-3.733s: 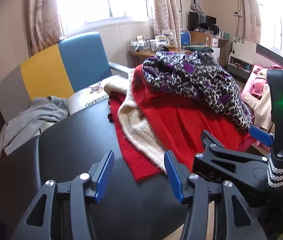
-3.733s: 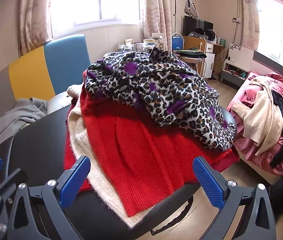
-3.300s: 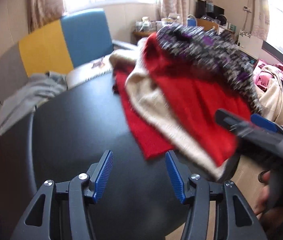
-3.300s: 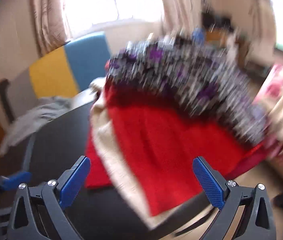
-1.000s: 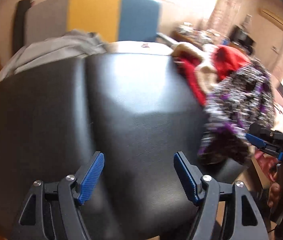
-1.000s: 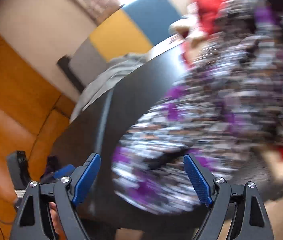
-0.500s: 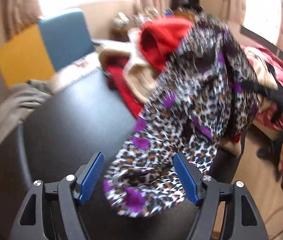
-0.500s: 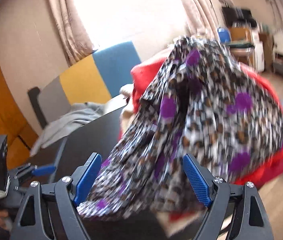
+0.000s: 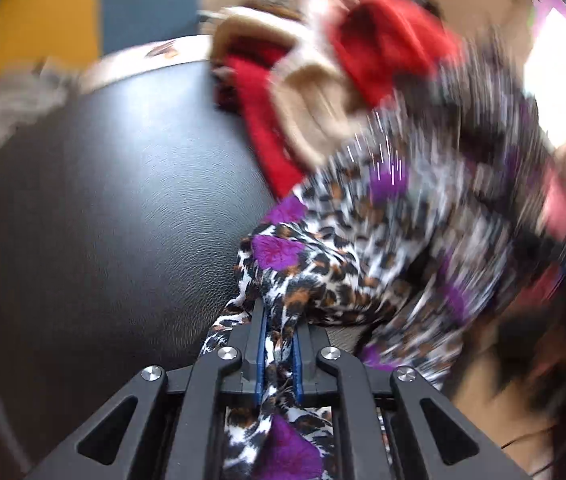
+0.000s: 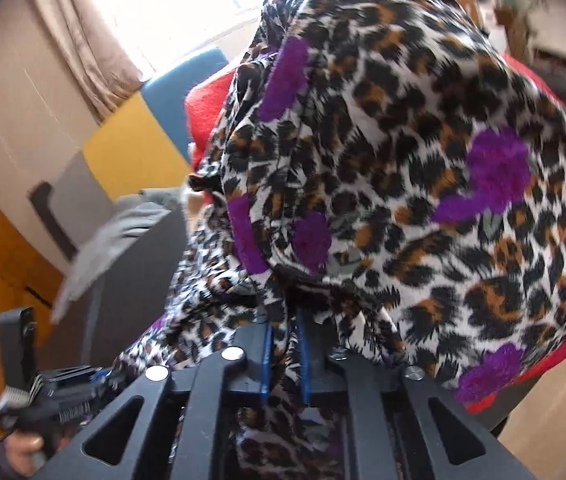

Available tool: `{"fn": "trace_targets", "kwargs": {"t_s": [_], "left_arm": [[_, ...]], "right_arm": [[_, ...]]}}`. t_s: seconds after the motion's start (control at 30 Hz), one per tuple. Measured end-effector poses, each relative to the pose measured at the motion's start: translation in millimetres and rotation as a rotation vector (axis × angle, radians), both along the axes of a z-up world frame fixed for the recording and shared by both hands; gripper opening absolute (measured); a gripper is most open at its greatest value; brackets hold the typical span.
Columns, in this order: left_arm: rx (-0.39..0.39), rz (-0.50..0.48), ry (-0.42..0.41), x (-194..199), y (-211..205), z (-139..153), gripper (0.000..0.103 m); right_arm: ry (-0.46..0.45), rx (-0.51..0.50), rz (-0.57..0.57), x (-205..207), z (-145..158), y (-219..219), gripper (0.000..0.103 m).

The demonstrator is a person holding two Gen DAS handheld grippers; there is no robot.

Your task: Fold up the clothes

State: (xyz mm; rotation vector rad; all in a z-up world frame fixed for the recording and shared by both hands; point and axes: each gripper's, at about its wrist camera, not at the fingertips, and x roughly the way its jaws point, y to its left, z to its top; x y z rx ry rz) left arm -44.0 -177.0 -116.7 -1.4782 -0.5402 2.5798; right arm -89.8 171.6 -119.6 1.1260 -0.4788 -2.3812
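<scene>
Both claws angle downward. The left claw (image 9: pixel 279 354) is closing, its pads pinching the leopard-print garment (image 9: pixel 363 248) over the black bench (image 9: pixel 115 200). The right claw (image 10: pixel 284 360) is clamped on the same garment. Two red knits (image 9: pixel 383 40) lie at one o'clock.

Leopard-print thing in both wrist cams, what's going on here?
A person with a handheld gripper in each hand is starting on the leopard-print garment. The left gripper is closing on one bunched edge of it, the right gripper is shut on another. It hangs over the black table, beside the red knit and beige knit.
</scene>
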Motion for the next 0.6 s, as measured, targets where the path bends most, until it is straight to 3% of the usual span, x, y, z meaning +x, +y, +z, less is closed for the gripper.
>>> {"fn": "trace_targets", "kwargs": {"t_s": [0.1, 0.23, 0.43, 0.57, 0.6], "left_arm": [[0.191, 0.154, 0.042, 33, -52, 10, 0.008], [0.299, 0.300, 0.069, 87, -118, 23, 0.008], [0.214, 0.528, 0.026, 175, -203, 27, 0.008], [0.134, 0.644, -0.043, 221, -241, 18, 0.011], [0.104, 0.660, -0.063, 234, -248, 15, 0.011]], "right_arm": [[-0.056, -0.131, 0.095, 15, -4, -5, 0.005], [-0.136, -0.283, 0.296, 48, -13, -54, 0.005], [-0.275, -0.334, 0.629, 124, -29, -155, 0.005], [-0.349, -0.240, 0.793, 162, -30, -190, 0.010], [-0.361, -0.213, 0.811, 163, -27, -192, 0.015]]}}
